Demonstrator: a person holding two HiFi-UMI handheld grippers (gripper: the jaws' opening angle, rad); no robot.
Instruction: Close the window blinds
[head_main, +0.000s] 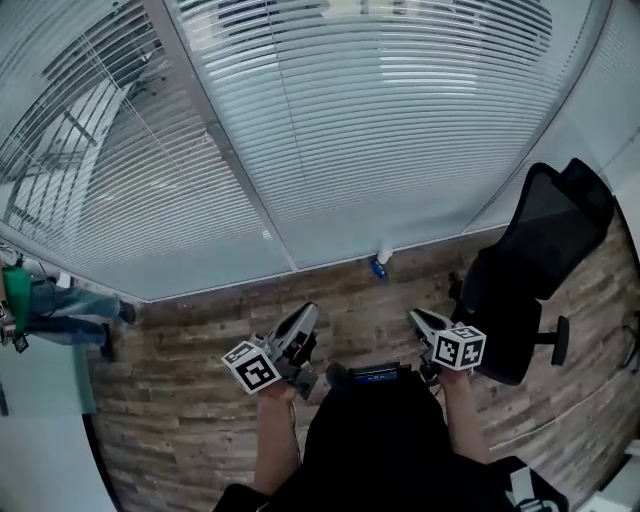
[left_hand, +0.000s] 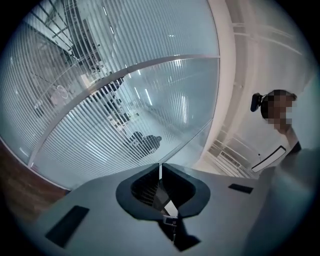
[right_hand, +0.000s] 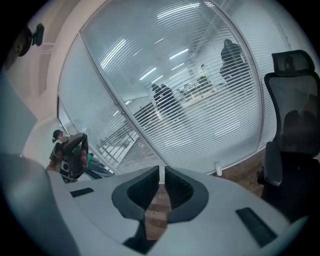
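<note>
1. The window blinds (head_main: 400, 120) hang over the glass wall ahead and fill the upper part of the head view; their thin horizontal slats run across several panes split by a pale frame post (head_main: 225, 150).
2. The slats are not fully closed; a stair railing (head_main: 60, 140) shows through the left pane, and in the right gripper view dark figures (right_hand: 162, 102) show through the blinds (right_hand: 200, 100).
3. The left gripper (head_main: 305, 318) is held low in front of the person, well apart from the blinds; in its own view the jaws are closed together with nothing between them (left_hand: 160, 167), and the slats (left_hand: 125, 75) lie beyond.
4. The right gripper (head_main: 418, 318) is beside it, also clear of the blinds; its jaws (right_hand: 161, 170) are all but together, only a narrow slit remains, and nothing is in it.
5. Each gripper carries a marker cube (head_main: 250, 365) near the hand.
6. A small white and blue object (head_main: 380, 262) stands at the foot of the glass, on the wooden floor (head_main: 200, 400).
7. A black office chair (head_main: 530, 280) stands to the right, near the right gripper; a person in green (head_main: 40, 300) is at the far left edge.
</note>
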